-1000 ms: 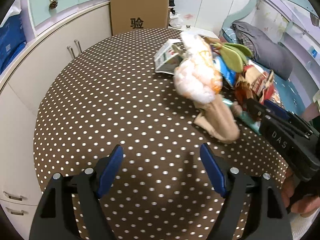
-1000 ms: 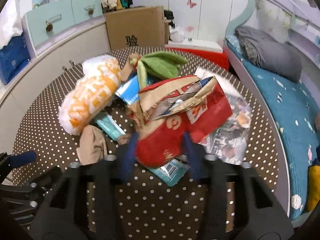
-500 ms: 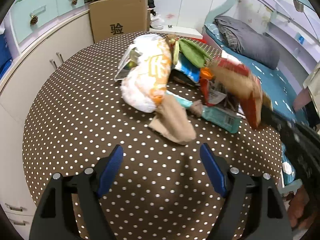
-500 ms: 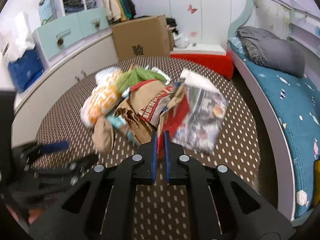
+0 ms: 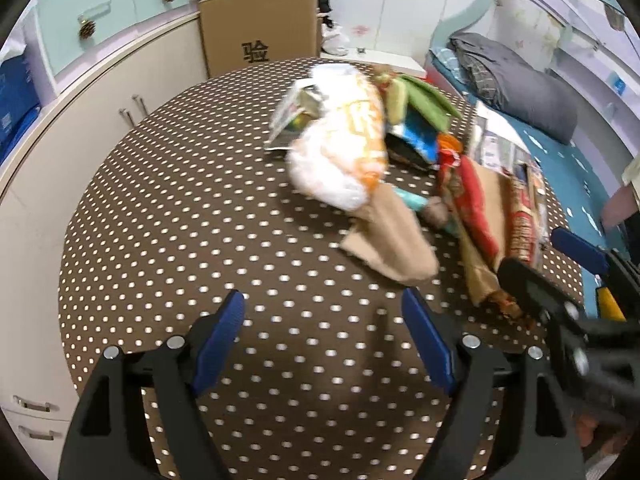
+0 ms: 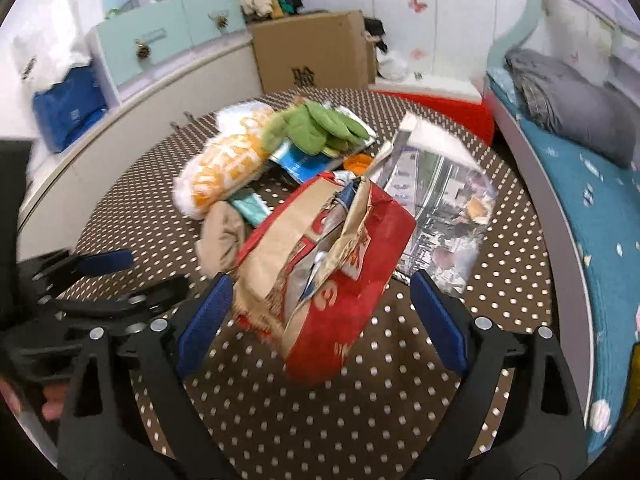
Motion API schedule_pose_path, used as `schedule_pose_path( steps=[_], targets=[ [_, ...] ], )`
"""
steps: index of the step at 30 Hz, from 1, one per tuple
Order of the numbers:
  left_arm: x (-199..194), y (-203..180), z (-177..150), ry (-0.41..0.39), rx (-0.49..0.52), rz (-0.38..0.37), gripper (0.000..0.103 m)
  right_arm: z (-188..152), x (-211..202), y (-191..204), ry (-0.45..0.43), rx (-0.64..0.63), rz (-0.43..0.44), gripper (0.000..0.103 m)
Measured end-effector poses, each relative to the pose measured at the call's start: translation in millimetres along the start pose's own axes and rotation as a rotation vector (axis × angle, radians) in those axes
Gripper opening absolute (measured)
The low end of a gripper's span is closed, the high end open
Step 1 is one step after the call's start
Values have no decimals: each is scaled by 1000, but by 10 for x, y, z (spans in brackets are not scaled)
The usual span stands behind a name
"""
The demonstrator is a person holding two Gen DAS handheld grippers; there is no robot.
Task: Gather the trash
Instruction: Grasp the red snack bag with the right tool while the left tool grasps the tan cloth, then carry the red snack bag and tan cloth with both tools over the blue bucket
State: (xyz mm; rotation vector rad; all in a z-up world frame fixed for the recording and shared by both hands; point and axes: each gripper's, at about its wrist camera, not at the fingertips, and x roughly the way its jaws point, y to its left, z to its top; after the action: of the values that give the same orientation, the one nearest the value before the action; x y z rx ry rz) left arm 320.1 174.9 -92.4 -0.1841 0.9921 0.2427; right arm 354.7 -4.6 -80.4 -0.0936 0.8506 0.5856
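One table [image 5: 168, 216], polka-dotted. On it: one red bag [image 6: 352, 280], one white-and-orange bag [image 6: 224, 168], one tan cloth [image 5: 392, 240], one green glove [image 6: 316, 128], one clear wrapper [image 6: 444, 200]. Two grippers [image 5: 324, 336] [image 6: 320, 316] in play. One cardboard box [image 5: 260, 28] behind.

The paper bag [image 6: 320, 264] lies on the table [image 6: 360, 420], magazine [image 6: 444, 200] right, sock [image 6: 222, 236] left.

right gripper [image 6: 320, 312]: fingers just spread | red paper bag [image 6: 332, 276] between, untouched | dotted table [image 6: 400, 420]
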Motion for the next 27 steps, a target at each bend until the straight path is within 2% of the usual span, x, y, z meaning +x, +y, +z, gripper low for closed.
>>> schedule_pose_path(
  steps=[2,5,6,9,10,13,17,18,21,22,23,24,25,27],
  targets=[
    [0,64,12,-1,-16,11,79,29,116,-30,26,31,22,89],
    [-11,134,44,-3,-27,-7,79,49,249,-61,31,67,1,89],
    [-18,135,50,-6,-27,-9,79,52,253,-68,25,69,-2,84],
    [-32,117,59,-11,-18,-14,79,53,111,-51,-20,51,6,40],
    [-25,96,72,-11,-13,-20,79,58,5,-47,-47,49,9,33],
    [9,-16,121,-10,3,-42,79,68,-204,-70,-87,41,-22,28],
    [116,-192,180,7,25,-68,79,43,-327,-165,-95,61,-38,27],
    [151,-228,193,13,27,-70,79,26,-367,-195,-97,67,-40,11],
    [239,-314,221,23,36,-65,78,-39,-446,-283,-82,81,-20,10],
    [259,-339,222,21,42,-62,60,-62,-455,-287,-78,76,-21,10],
    [275,-361,225,27,50,-62,39,-77,-460,-290,-77,72,-34,11],
    [283,-379,218,31,57,-70,34,-95,-458,-295,-74,69,-45,16],
    [263,-386,210,23,62,-79,20,-109,-441,-302,-66,69,-60,45],
    [214,-395,183,14,72,-96,18,-129,-435,-328,-67,78,-80,95]
  ],
)
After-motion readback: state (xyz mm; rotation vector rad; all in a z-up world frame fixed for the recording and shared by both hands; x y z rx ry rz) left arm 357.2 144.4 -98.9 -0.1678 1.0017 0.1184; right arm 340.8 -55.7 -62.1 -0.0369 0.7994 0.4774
